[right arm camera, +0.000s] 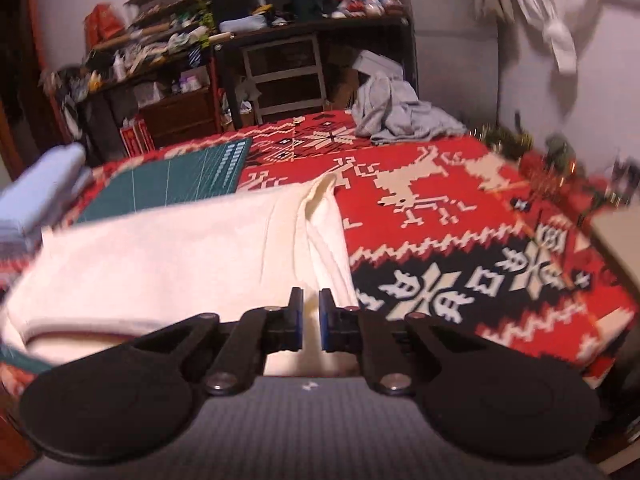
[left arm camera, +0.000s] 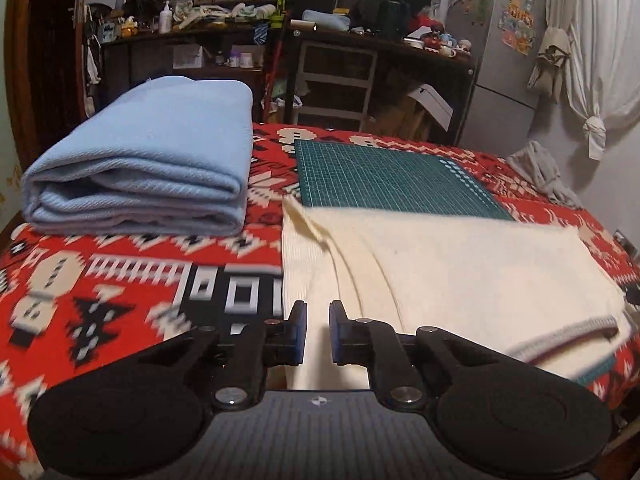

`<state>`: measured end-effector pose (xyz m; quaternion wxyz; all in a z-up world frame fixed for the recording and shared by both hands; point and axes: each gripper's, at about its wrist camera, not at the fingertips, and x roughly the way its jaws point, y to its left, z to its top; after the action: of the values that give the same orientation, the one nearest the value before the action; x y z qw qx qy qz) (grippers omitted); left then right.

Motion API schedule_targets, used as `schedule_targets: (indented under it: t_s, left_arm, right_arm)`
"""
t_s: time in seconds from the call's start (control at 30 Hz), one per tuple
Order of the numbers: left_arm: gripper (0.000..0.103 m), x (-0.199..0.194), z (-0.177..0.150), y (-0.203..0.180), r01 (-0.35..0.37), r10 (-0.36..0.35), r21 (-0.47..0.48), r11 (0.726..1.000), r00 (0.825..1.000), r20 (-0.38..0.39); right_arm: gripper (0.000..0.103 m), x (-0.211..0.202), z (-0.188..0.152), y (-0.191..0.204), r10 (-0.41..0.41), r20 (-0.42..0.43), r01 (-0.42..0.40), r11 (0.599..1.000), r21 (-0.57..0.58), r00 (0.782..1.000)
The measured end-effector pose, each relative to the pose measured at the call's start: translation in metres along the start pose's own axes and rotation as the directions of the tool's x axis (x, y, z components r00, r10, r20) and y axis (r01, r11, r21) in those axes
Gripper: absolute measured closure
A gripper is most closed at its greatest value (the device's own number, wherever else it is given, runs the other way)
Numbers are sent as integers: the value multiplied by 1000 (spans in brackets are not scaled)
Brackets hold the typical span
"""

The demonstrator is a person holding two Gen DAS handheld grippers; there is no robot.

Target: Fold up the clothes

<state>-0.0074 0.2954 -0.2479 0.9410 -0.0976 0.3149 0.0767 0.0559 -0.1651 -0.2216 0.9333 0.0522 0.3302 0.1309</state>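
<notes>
A cream garment [left arm camera: 460, 272] lies partly folded on the red patterned cloth, its far edge over a green cutting mat [left arm camera: 384, 176]. It also shows in the right wrist view [right arm camera: 160, 256]. My left gripper [left arm camera: 318, 312] hovers over the garment's near left edge, its jaws a narrow gap apart with nothing between them. My right gripper [right arm camera: 310, 300] hovers over the garment's near right edge, its jaws also a narrow gap apart and empty. A striped hem [left arm camera: 568, 336] shows at the garment's near side.
A folded light blue cloth [left arm camera: 148, 160] sits at the left on the red patterned tablecloth [right arm camera: 460, 240]. A crumpled grey garment [right arm camera: 400, 112] lies at the far right corner. Cluttered shelves and a fridge [left arm camera: 496, 52] stand behind the table.
</notes>
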Motion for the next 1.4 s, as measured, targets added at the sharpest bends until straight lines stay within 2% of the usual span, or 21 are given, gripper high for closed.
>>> schedule_targets:
  t_s: [0.1,0.23,0.33,0.43,0.5,0.53,0.67,0.77,0.9,1.13,1.27,1.4]
  left_arm:
    - [91,24,17,7,33,-34,-28,999,999,-5]
    - [91,52,27,16,81,-86,-96,992,995,-48]
    - [87,50,21,26,102,-110,-151,983,993,-43]
    - [87,39,10,34,125,-134,-199,972,990,-34]
    - [87,30,4,34,123,-132,-190,974,990,-37]
    - [87,25,1,32,119,-128,-177,977,991,-41]
    - [87,14,-6,28,107,-116,-147,983,992,-54]
    - [88,9,-9,27,102,-111,-138,985,992,-61]
    - [88,2,-13,27,95,-104,-126,987,992,-71]
    - [88,-13,-25,23,85,-91,-89,992,994,-68]
    - [87,-25,-34,24,52,-57,-65,997,996,-74]
    - [86,-42,-44,28,46,-51,-74,996,996,-71]
  right_arm:
    - [95,12,10,-1,-6,4,6,1000,7,1000]
    - [95,26,17,-3,-2,-7,2,1000,21,1000]
    - [95,36,21,-6,-8,-17,8,1000,6,1000]
    - [95,47,30,-10,-9,-22,9,1000,-14,1000]
    - [96,56,40,-13,7,-18,-7,1000,-19,1000]
    - [103,61,45,-14,21,-15,-21,1000,-19,1000]
    - [103,91,63,-19,54,-59,-53,999,13,997]
    - [103,107,64,-19,54,-103,-53,999,4,993]
    - [103,95,57,-24,71,-127,-68,997,27,989]
    - [103,47,24,-33,105,-143,-94,992,82,984]
    - [103,21,6,-38,113,-142,-98,989,109,983]
    - [103,-4,-7,-44,111,-120,-92,985,149,987]
